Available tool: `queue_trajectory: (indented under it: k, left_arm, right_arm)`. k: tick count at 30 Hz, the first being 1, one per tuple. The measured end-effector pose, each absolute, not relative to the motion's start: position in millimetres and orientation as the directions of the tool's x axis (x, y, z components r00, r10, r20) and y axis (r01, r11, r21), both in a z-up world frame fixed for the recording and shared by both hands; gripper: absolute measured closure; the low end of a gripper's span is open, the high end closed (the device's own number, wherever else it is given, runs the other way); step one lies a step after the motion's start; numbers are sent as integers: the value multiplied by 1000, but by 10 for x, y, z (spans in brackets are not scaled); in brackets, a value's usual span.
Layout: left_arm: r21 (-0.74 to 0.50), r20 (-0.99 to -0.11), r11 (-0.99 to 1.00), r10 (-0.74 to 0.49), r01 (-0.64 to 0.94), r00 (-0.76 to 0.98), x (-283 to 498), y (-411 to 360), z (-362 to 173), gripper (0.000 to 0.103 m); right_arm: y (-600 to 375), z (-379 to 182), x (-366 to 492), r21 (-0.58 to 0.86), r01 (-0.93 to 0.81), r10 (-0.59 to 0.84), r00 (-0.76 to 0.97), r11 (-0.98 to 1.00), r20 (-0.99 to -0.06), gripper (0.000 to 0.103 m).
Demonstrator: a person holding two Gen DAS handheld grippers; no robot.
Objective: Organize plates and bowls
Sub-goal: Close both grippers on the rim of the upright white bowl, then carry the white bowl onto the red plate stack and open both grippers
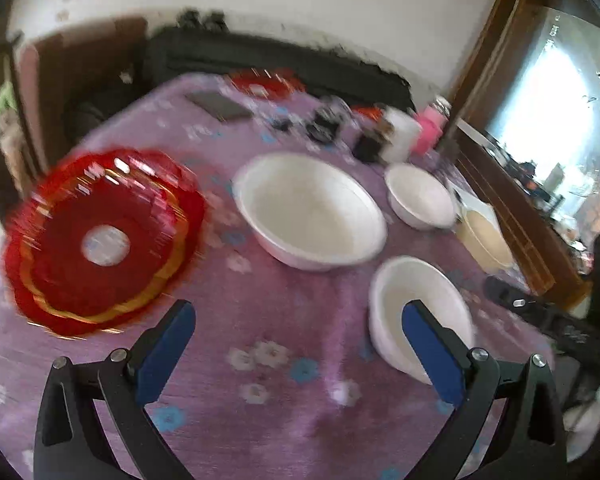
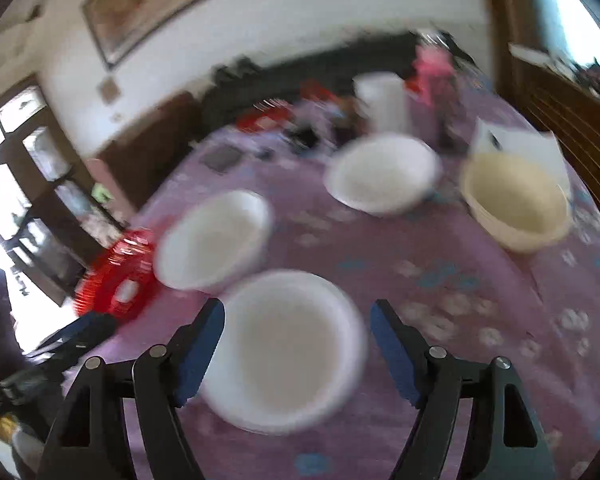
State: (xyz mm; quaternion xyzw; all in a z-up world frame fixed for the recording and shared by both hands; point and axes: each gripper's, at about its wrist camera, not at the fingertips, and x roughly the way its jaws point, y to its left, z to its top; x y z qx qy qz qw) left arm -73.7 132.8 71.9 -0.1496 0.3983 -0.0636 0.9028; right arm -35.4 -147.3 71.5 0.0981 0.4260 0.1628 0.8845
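Bowls and a red plate spread across a purple flowered tablecloth [image 1: 284, 312], both claws wide apart and holding nothing.

Left wrist view: the left gripper [image 1: 298, 346] hovers open over bare cloth, the red plate [image 1: 100, 240] to its left, a large white bowl [image 1: 310, 212] ahead, a smaller white bowl [image 1: 416, 312] beside its right finger. Right wrist view: the right gripper [image 2: 298, 354] stands open above a white bowl [image 2: 288, 350], pads clear of it; a cream bowl [image 2: 516, 204] sits far right.
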Motion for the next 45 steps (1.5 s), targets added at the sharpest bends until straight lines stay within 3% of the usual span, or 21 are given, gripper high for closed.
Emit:
queue_trajectory:
  k: [6, 8, 13, 18, 20, 24, 25, 32, 38, 45]
  left_arm:
    - [-312, -765, 950, -268, 27, 586, -444, 963, 523, 0]
    - [-312, -780, 949, -275, 32, 562, -360, 864, 457, 2]
    - [-304, -815, 951, -284, 44, 505, -227, 723, 298, 36]
    - [-323, -819, 946, -298, 35, 490, -241, 694, 241, 37]
    - [-328, -816, 944, -304, 39, 492, -249, 684, 256, 40]
    - [-351, -814, 934, -338, 64, 473, -271, 653, 262, 79]
    - [-356, -814, 932, -345, 67, 468, -297, 640, 263, 81]
    - [-374, -773, 927, -326, 25, 544, -527, 915, 553, 83]
    - [-352, -755, 931, -221, -97, 617, -651, 1627, 894, 83]
    - [-299, -762, 915, -59, -270, 645, -612, 2632, 1049, 82]
  right_arm:
    - [-1601, 431, -301, 403, -159, 426, 500, 901, -754, 40]
    - [-1615, 368, -287, 420, -151, 438, 482, 895, -759, 41]
    - [-1540, 229, -249, 455, -150, 471, 440, 878, -765, 50]
    - [-1508, 140, -196, 486, -139, 497, 411, 863, -764, 88]
    - [-1525, 142, -212, 502, -142, 513, 407, 853, -756, 90]
    - [-1523, 207, -283, 535, -161, 550, 397, 830, -734, 94]
    - [-1486, 260, -321, 517, -174, 539, 407, 838, -738, 94]
    - [-1157, 652, -405, 461, -272, 535, 441, 845, -721, 94]
    - [-327, 1041, -294, 401, -423, 569, 430, 813, -701, 94]
    - [803, 1125, -15, 375, -537, 608, 364, 756, -705, 93]
